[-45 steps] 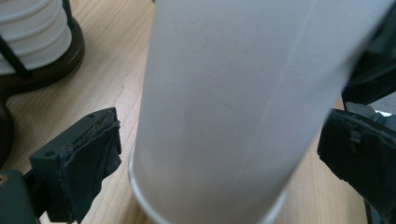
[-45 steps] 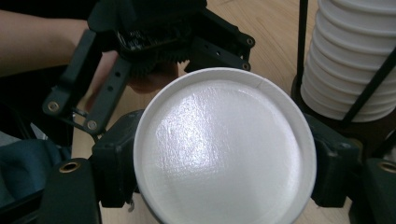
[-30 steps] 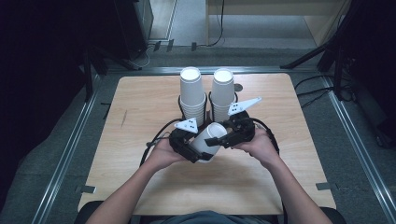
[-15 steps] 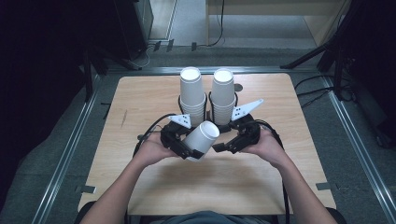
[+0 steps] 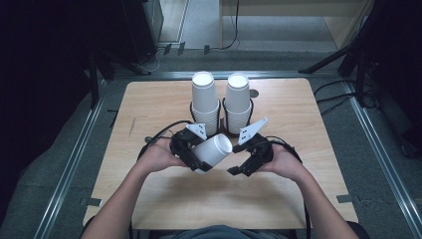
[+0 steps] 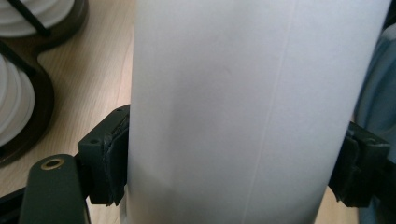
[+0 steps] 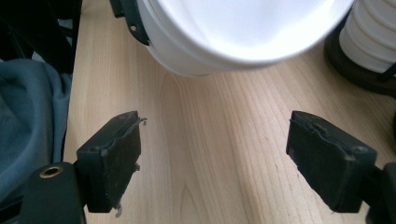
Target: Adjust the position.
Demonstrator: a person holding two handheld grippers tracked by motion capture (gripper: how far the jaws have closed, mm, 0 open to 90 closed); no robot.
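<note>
A white paper cup is held on its side above the wooden table, its mouth turned toward the right. My left gripper is shut on the cup; in the left gripper view the cup's wall sits between both black pads. My right gripper stands open just right of the cup's mouth, apart from it. In the right gripper view the cup's rim hangs above the gap of the right gripper, with bare wood between its jaws.
Two stacks of upside-down white cups stand in a dark wire holder at the table's middle back. The person's forearms come in from the bottom. Metal rails flank the table.
The right gripper has let go of the cup and drawn back to the right. The left gripper has kept the cup and tilted its mouth more toward the right.
</note>
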